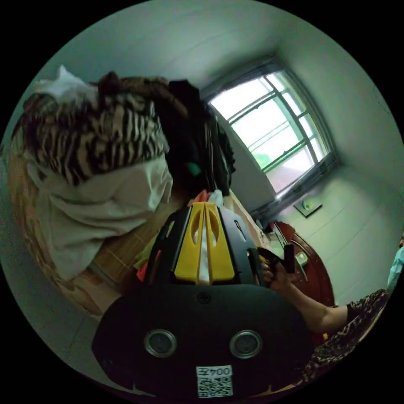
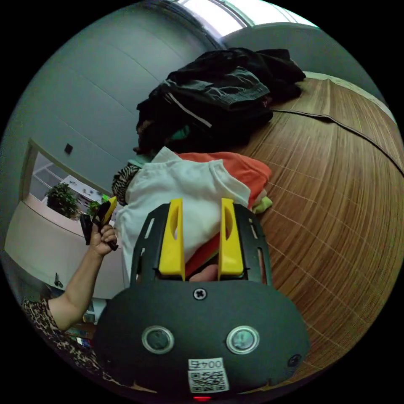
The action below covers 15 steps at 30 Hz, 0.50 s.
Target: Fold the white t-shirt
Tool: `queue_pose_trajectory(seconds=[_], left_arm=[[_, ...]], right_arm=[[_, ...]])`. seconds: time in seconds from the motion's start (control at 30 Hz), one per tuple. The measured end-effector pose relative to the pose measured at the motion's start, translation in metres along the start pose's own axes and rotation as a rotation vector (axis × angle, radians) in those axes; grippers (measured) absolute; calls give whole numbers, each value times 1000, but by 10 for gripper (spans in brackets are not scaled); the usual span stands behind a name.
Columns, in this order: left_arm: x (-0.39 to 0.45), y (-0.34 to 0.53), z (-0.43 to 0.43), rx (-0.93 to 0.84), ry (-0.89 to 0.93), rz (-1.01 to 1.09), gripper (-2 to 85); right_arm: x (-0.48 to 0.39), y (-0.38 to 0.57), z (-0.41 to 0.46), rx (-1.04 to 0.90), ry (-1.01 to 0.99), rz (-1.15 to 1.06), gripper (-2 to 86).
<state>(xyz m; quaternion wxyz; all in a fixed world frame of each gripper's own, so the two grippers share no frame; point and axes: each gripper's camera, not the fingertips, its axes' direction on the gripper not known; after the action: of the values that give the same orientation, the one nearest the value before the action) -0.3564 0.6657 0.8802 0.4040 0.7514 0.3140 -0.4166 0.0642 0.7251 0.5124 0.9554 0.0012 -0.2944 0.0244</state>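
Note:
The white t-shirt [image 2: 185, 185] lies crumpled on top of an orange garment [image 2: 240, 168] on a bamboo mat. My right gripper [image 2: 201, 203] hangs over it with its yellow jaws apart, white and orange cloth showing in the gap. A hand holds the left gripper [image 2: 103, 216] beyond the shirt's far edge. In the left gripper view, my left gripper [image 1: 204, 206] has its jaws almost together on a strip of white cloth [image 1: 204, 256]. The right gripper [image 1: 280, 259] shows there beside it, held in a hand.
A heap of black clothes [image 2: 219, 101] lies behind the shirt. Tiger-striped fabric [image 1: 97, 134] rests over a cream cloth [image 1: 105, 202]. The bamboo mat [image 2: 336, 202] spreads to the right. A window [image 1: 273, 134], walls and a person's patterned sleeve [image 1: 357, 320] surround the spot.

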Motion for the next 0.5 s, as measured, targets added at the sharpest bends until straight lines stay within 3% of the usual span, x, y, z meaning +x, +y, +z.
queue_pose_trajectory(seconds=[0.13, 0.3, 0.5], left_arm=[[55, -31, 24, -129, -114, 224, 1], [131, -48, 148, -455, -250, 507, 1], [135, -59, 245, -509, -262, 490, 1]], right_arm=[[-37, 44, -16, 21, -7, -116, 130], [-107, 106, 7, -42, 92, -334, 162], [-153, 145, 37, -58, 233, -553, 169]])
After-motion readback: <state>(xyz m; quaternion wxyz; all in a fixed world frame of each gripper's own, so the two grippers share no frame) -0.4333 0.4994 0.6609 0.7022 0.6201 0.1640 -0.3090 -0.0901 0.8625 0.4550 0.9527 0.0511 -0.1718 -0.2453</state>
